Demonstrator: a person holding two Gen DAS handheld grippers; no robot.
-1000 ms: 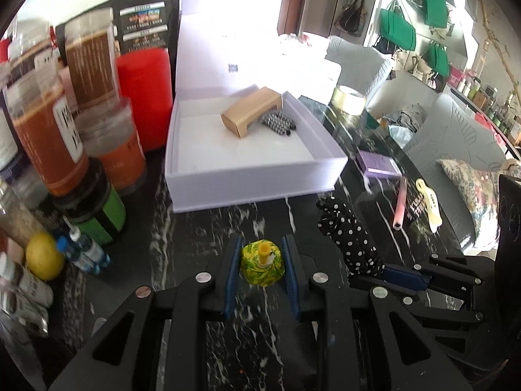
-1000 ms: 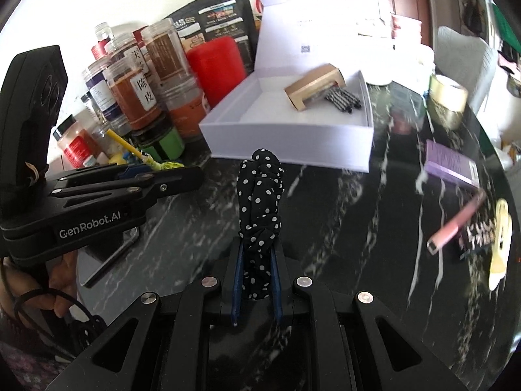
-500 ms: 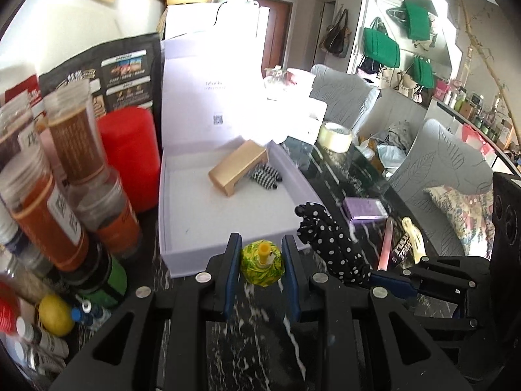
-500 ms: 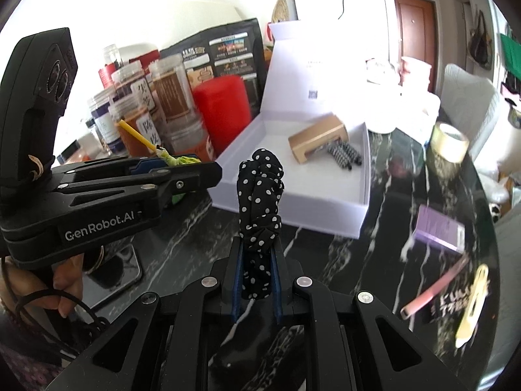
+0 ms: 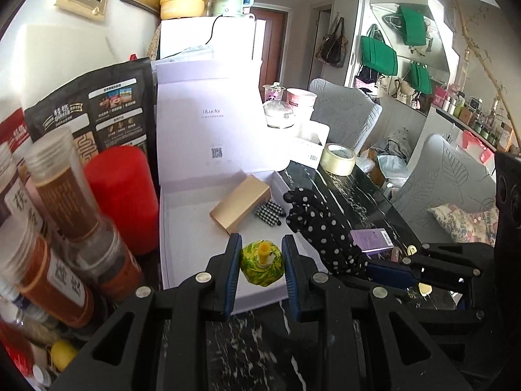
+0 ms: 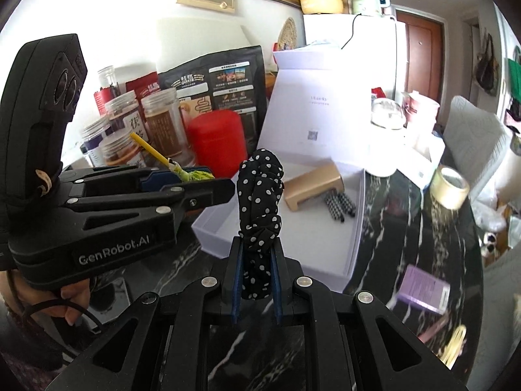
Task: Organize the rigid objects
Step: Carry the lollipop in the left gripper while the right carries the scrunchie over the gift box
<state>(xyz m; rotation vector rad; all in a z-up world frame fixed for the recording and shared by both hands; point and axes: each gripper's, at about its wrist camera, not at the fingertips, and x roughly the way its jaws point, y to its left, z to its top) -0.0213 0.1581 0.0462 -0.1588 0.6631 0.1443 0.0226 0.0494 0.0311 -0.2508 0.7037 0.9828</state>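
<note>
green-yellow wrapped item (image 5: 261, 265) low centre of left view, pinched in closed left gripper (image 5: 259, 268) over white box (image 5: 195, 247) front edge. polka-dot bundle (image 6: 259, 215) mid-frame in right view, clamped in shut right gripper (image 6: 255, 275). gold box (image 5: 240, 207) and checkered sticks (image 5: 268, 212) inside, upper centre.

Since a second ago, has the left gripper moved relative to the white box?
Yes. The left gripper, shut on the green-yellow object, has advanced over the white box near edge.
</note>
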